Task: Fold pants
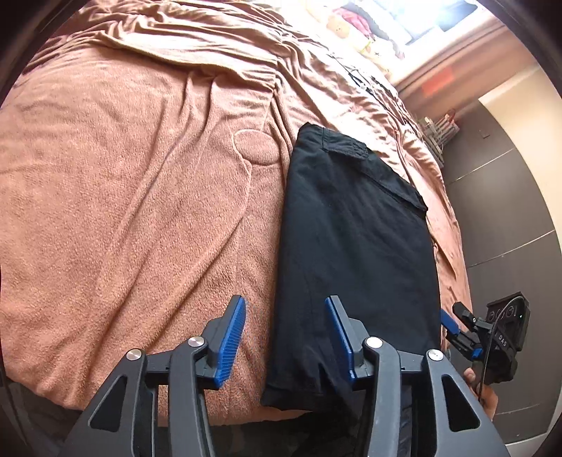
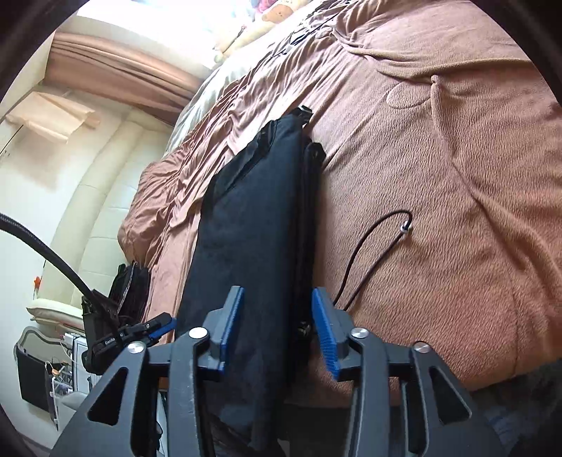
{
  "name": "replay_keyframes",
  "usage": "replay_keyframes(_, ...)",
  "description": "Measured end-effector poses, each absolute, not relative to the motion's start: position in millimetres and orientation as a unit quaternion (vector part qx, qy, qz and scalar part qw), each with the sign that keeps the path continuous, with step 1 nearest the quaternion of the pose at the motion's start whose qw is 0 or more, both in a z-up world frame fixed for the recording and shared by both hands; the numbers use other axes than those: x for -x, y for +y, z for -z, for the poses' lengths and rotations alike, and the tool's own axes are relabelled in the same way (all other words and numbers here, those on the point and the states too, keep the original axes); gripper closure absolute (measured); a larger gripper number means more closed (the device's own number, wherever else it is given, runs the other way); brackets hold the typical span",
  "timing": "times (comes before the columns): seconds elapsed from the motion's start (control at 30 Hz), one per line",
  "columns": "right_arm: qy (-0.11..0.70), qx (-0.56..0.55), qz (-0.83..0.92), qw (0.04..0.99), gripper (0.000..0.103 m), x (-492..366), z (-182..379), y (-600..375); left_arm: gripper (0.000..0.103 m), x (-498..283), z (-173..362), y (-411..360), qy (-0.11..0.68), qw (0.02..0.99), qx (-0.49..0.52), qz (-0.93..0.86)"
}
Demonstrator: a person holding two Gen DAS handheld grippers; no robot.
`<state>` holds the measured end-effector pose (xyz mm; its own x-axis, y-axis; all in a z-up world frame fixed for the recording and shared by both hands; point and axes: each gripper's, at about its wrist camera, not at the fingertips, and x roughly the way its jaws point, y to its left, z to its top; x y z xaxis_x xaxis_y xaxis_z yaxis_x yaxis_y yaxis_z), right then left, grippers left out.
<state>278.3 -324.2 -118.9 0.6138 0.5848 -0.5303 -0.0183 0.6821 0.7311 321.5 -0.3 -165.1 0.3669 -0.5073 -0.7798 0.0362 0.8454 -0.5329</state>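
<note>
Nearest to me, my left gripper has its jaws parted at a middle width. Nothing is between the blue pads: the left one stands over the brown blanket, the right one over the near edge of the black pants. I cannot tell if that pad touches the cloth.

My right gripper also has its jaws parted at a middle width. The near end of the pants lies between the pads, but they do not press on it.

The pants are folded into a long narrow stack on the bed, near its front edge, and reach away from me. A pocket flap shows at the far end. A thin black cord with a small bead lies on the blanket just beside the stack.

Farther away the blanket is wrinkled, and at the far end I see a bright window and curtains.
</note>
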Motion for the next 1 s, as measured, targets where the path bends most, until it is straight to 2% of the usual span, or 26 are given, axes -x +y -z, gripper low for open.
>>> replay_keyframes(0.1, 0.395, -0.370, -0.188, 0.820, 0.048, -297, 119, -332, 0.050, -331, 165, 0, 0.537, 0.794, 0.226, 0.171)
replay_keyframes(0.5, 0.464, -0.373, -0.197, 0.779, 0.048, -363, 158, -314, 0.050, -367, 175, -5, 0.546, 0.787, 0.229, 0.174)
replay_keyframes(1.0, 0.483, -0.399, -0.256, 0.737, 0.048, -410, 177, -299, 0.051, -411, 198, -17, 0.562, 0.767, 0.236, 0.201)
